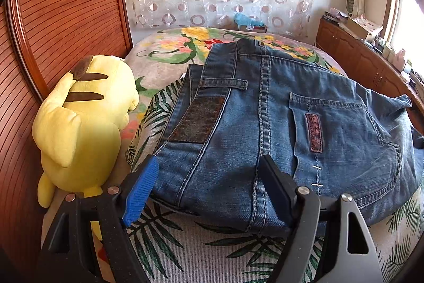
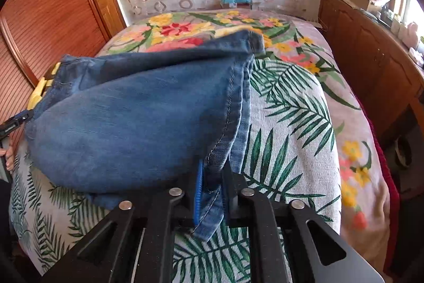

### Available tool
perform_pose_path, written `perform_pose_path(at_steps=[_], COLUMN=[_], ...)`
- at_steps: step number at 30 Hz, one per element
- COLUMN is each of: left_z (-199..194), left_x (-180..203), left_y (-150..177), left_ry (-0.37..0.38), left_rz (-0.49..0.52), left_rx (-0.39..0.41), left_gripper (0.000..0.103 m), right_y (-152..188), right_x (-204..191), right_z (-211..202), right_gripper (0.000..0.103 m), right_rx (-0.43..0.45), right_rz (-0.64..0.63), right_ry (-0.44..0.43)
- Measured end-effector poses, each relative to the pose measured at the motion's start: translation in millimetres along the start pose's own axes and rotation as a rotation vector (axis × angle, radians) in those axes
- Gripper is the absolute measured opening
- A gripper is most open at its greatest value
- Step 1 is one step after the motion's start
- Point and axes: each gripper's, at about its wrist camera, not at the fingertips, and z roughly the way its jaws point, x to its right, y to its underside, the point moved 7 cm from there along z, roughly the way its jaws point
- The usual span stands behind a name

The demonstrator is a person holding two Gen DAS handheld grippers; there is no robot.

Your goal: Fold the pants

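Jeans (image 1: 265,123) lie on the floral bed (image 2: 291,110); your right claw (image 2: 212,187) is clamped on a hem edge, your left claw (image 1: 209,177) gapes over the seat; carry the hem across level, keeping edges aligned.

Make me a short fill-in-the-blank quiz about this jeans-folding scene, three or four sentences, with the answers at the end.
1. The right gripper is shut on the hem of the blue ____ .
2. The left gripper has its jaws ____ over the seat of the jeans.
3. The plush toy beside the jeans is coloured ____ .
4. The bed cover under the jeans is printed with green ____ and flowers.

Answers: jeans; open; yellow; leaves
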Motion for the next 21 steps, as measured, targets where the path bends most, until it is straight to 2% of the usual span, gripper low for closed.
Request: perform_pose_path(at_steps=[5,9,11,13,15,16,18,21], left_z=[1,1,1,0,0,0,1,2], left_x=[1,1,1,2,2,2,3,3], left_y=[4,5,5,6,7,7,9,11], left_ry=[-0.001,0.001,0.001,0.000,-0.002,-0.002,-0.004,-0.004], left_rz=[0.006,0.006,0.006,0.009,0.015,0.019,0.023,0.020], left_rx=[-0.003,-0.003,-0.002,-0.005,-0.005,-0.006,-0.008,-0.010], left_gripper=[0.079,0.079,0.079,0.079,0.079,0.079,0.079,0.079], right_y=[8,33,33,23,11,3,-8,-29], right_x=[6,6,3,0,-3,-7,-17,-36], right_z=[-45,-46,-40,-39,-41,-41,-42,-32], right_gripper=[0.006,0.006,0.006,0.011,0.023,0.026,0.039,0.044], right_rx=[0.067,0.005,-0.016,-0.011,0.019,0.035,0.069,0.094], right_rz=[0.004,-0.023,-0.042,-0.046,-0.050,-0.055,-0.073,-0.119], right_ry=[-0.015,0.006,0.024,0.039,0.067,0.073,0.065,0.048])
